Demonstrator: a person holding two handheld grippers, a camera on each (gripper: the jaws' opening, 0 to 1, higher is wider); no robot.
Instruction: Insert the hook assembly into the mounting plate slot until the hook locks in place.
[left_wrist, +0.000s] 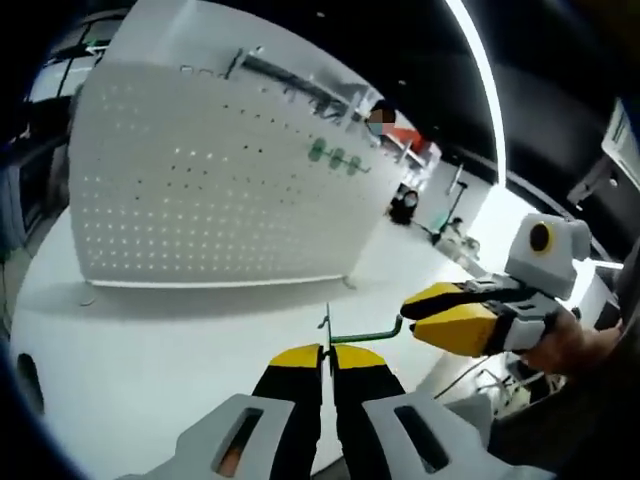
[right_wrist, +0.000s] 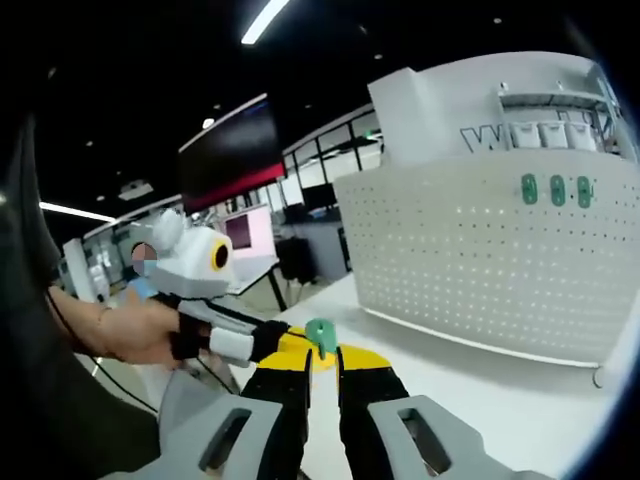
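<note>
Left gripper (left_wrist: 326, 357): your jaws pinch the hook (left_wrist: 365, 335), a thin green bent rod.
Right gripper (right_wrist: 321, 362): your jaws clamp its rounded green end.
Mounting plate (left_wrist: 215, 185): white, perforated, upright.

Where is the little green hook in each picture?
Left gripper view: the green hook runs across the lower middle, from the left tool to the right tool.
Right gripper view: its green end pokes up at lower centre, at the right tool's tips.
Shared landmark: the white pegboard with green pieces.
</note>
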